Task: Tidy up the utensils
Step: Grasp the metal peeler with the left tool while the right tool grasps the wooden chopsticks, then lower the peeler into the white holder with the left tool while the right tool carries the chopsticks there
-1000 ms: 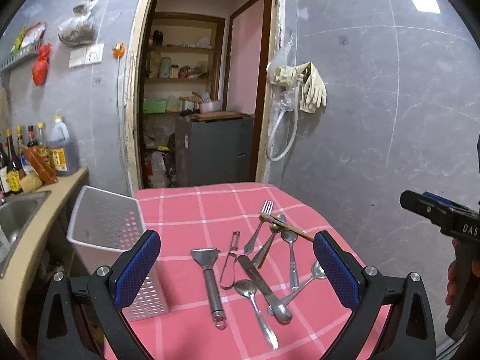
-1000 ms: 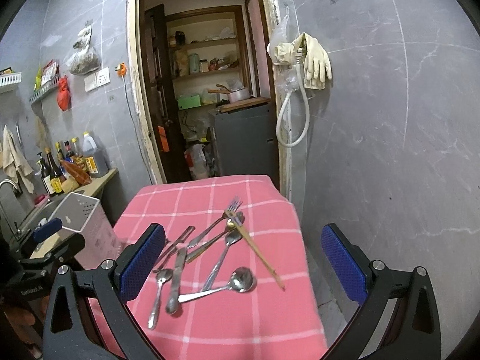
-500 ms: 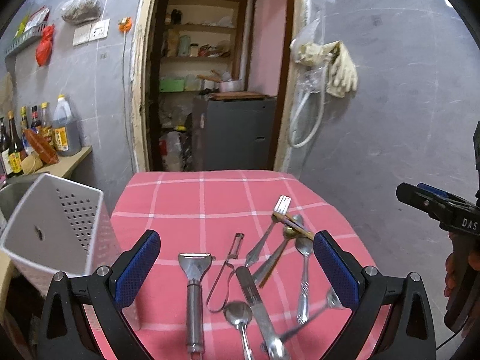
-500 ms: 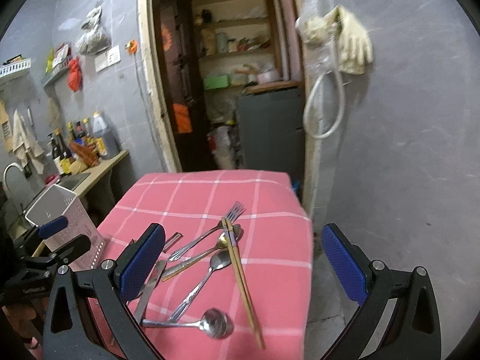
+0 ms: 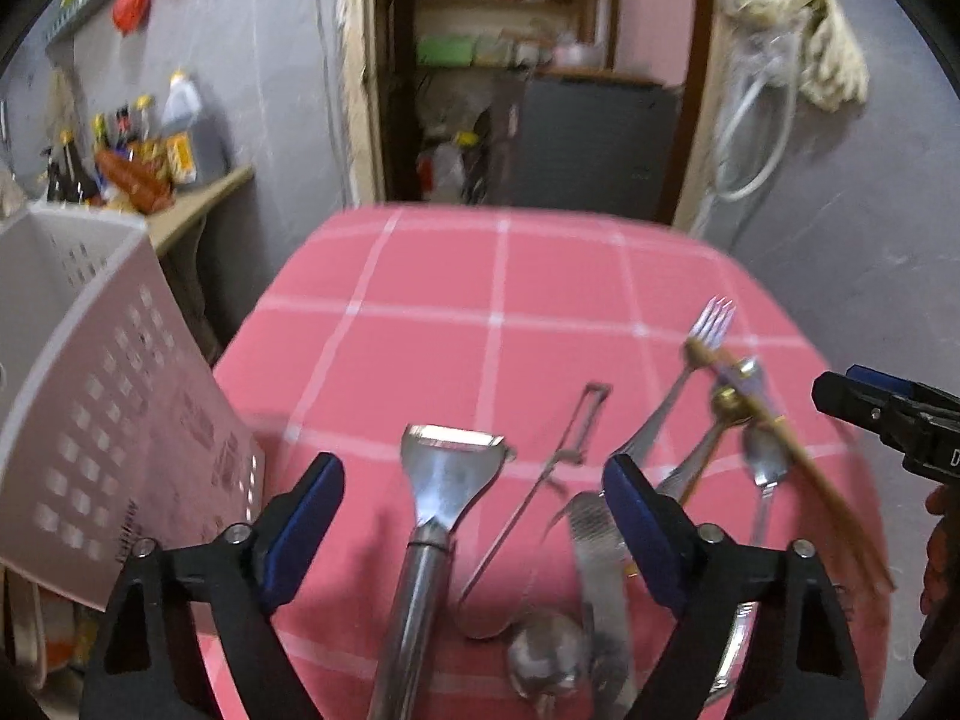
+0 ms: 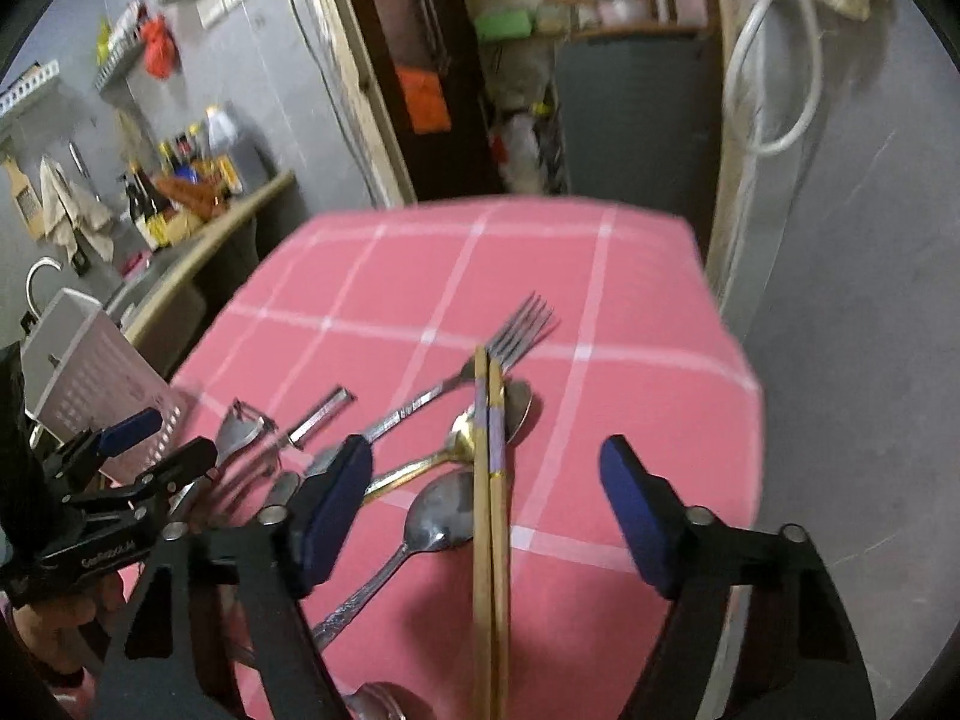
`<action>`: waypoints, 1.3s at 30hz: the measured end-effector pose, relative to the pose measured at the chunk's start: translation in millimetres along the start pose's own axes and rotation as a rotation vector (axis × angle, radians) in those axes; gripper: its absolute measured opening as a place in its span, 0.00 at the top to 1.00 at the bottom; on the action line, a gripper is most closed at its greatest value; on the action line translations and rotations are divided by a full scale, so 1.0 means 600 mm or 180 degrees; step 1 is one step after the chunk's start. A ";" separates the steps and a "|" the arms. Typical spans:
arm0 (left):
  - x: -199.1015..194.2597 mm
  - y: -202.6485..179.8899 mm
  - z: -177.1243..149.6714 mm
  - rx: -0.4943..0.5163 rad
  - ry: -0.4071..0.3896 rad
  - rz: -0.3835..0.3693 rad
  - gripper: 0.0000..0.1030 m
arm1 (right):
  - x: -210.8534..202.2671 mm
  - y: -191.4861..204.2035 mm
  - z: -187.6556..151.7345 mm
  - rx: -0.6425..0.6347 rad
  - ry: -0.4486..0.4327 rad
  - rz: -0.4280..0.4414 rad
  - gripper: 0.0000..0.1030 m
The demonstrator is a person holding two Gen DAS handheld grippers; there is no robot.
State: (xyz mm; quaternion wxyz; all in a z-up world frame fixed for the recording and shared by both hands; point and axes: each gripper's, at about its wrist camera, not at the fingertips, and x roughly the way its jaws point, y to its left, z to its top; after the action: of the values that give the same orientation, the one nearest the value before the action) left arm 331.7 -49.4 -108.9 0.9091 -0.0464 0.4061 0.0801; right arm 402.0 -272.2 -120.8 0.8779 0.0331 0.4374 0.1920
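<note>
Utensils lie on a pink checked tablecloth (image 5: 492, 276). My left gripper (image 5: 474, 516) is open, low over a steel Y-peeler (image 5: 438, 498), which lies between the fingers. A thin swivel peeler (image 5: 558, 456), a knife (image 5: 600, 564), a spoon (image 5: 546, 660) and a fork (image 5: 702, 336) lie to its right. My right gripper (image 6: 486, 504) is open, straddling a pair of wooden chopsticks (image 6: 489, 516) that rest across a gold spoon (image 6: 462, 438), a steel spoon (image 6: 432, 522) and the fork (image 6: 510, 342).
A white perforated utensil holder (image 5: 90, 408) stands at the table's left edge; it also shows in the right wrist view (image 6: 90, 372). A counter with bottles (image 5: 132, 150) is beyond it. A doorway and grey cabinet (image 5: 588, 138) lie behind the table. The right gripper shows at the left view's right edge (image 5: 888, 414).
Both grippers have moved forward and down toward the table. The peeler now lies between the left fingers and the chopsticks between the right fingers. Both stay open.
</note>
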 end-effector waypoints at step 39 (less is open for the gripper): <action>0.046 0.060 -0.018 -0.0675 0.0998 -0.0481 0.82 | 0.051 0.013 -0.008 0.0242 0.0745 -0.0134 0.88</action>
State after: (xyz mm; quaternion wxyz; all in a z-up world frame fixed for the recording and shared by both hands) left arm 335.3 -12.8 -137.1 0.8282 -0.1841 0.5273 0.0458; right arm 412.2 -254.4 -145.0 0.8228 0.0345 0.5444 0.1594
